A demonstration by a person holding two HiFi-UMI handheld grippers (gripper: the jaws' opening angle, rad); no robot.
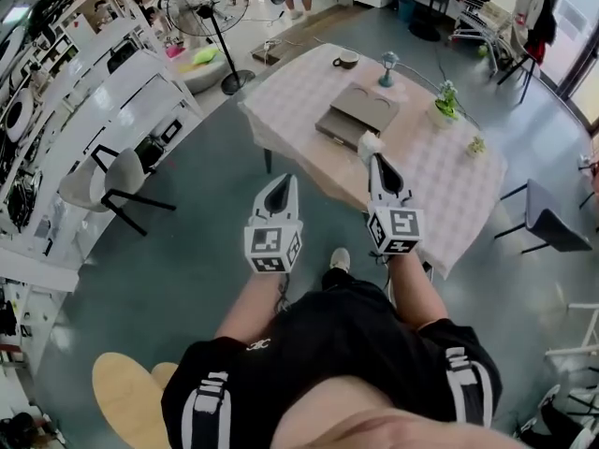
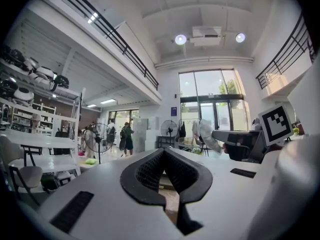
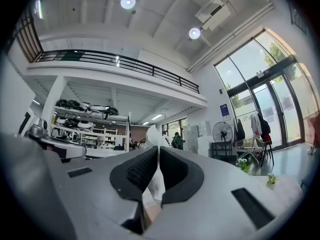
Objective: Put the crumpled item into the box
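Black clothing on the person point(image 1: 328, 363) fills the bottom of the head view, with both forearms reaching forward from it over the grey floor. The left hand-held gripper point(image 1: 280, 185) is held out in front of the body, short of the tabletop point(image 1: 440, 185). In its own view point(image 2: 164, 153) the dark ribbed pads are pressed together at the tips with nothing between them. The right hand-held gripper point(image 1: 373, 160) reaches further, over the near edge of the checked tabletop. Its own view point(image 3: 158, 151) shows the pads pinching the crumpled item point(image 3: 156, 176), a white wad that sticks up past the tips and hangs down between the pads. From the head view the crumpled item point(image 1: 369, 142) shows at the gripper's tip, just beside the near right corner of the box point(image 1: 360, 112), not inside it. The box is flat and grey-brown and lies on the tabletop beyond the grippers. Further back on the tabletop stand a cup point(image 1: 345, 59) and a small potted plant point(image 1: 445, 101), both well apart from the box. A standing fan point(image 1: 208, 7) is on the floor to the left of the tabletop, and a grey chair point(image 1: 112, 181) sits beside the white shelving at the left.
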